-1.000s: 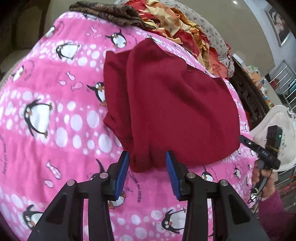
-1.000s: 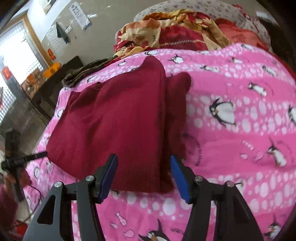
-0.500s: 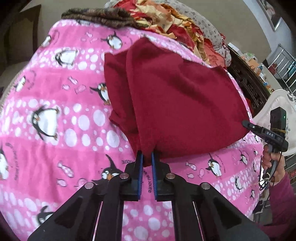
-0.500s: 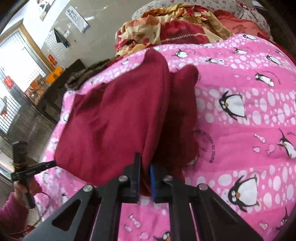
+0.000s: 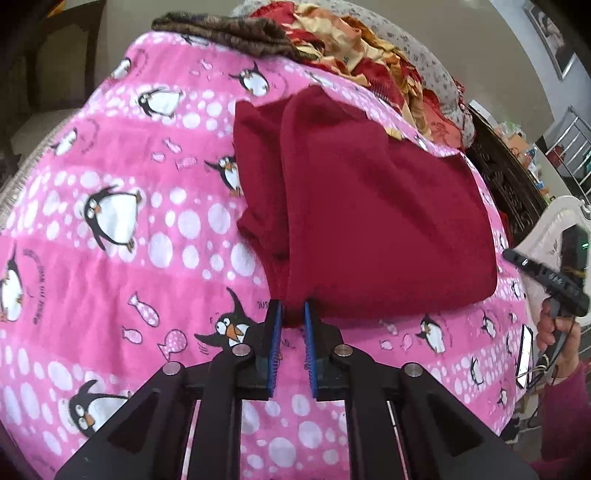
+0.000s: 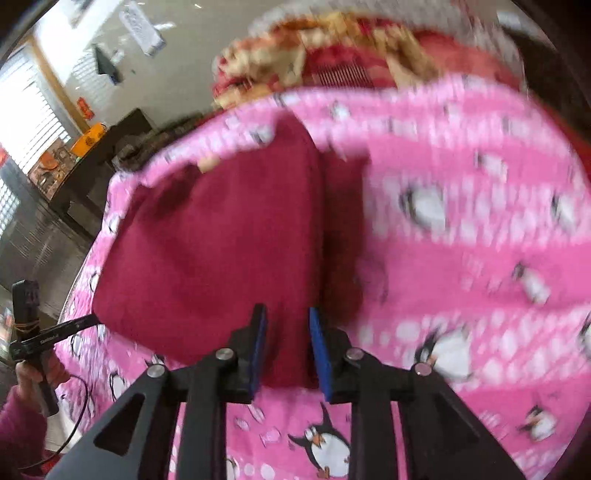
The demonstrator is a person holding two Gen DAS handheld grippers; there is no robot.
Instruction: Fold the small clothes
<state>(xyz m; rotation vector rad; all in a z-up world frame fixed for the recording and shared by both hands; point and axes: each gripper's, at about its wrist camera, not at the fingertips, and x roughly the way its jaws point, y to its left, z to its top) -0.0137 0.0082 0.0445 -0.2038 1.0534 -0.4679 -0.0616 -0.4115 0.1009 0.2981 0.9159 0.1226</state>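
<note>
Okay, the dark red garment (image 5: pixel 369 221) lies folded on the pink penguin blanket (image 5: pixel 110 258), a narrower layer sticking out from under the top layer along one side. In the left wrist view my left gripper (image 5: pixel 293 325) sits at the garment's near corner, blue pads (image 5: pixel 275 347) drawn close with a bit of red hem pinched between the tips, so I read it as clamped on the cloth. In the right wrist view my right gripper (image 6: pixel 287 332) is over the near edge of the same garment (image 6: pixel 221 240); its fingers stand apart with red cloth lying in the gap, and neither blue pad (image 6: pixel 320 354) looks pressed onto it. That frame is motion-blurred, so I can't tell finer contact there. The blanket (image 6: pixel 480 258) covers the whole surface under both views. At the far end a heap of red and orange patterned bedding (image 5: pixel 369 51) sits past the blanket, with a brown knitted piece (image 5: pixel 229 29) just beside it. Across the garment from the left gripper, at the right edge of its view, a hand in a magenta sleeve holds the other gripper's handle (image 5: pixel 550 284); the right wrist view shows the mirror case at its lower left edge (image 6: pixel 40 339). Dark furniture (image 6: pixel 96 162) and a bright window (image 6: pixel 26 110) are behind.
</note>
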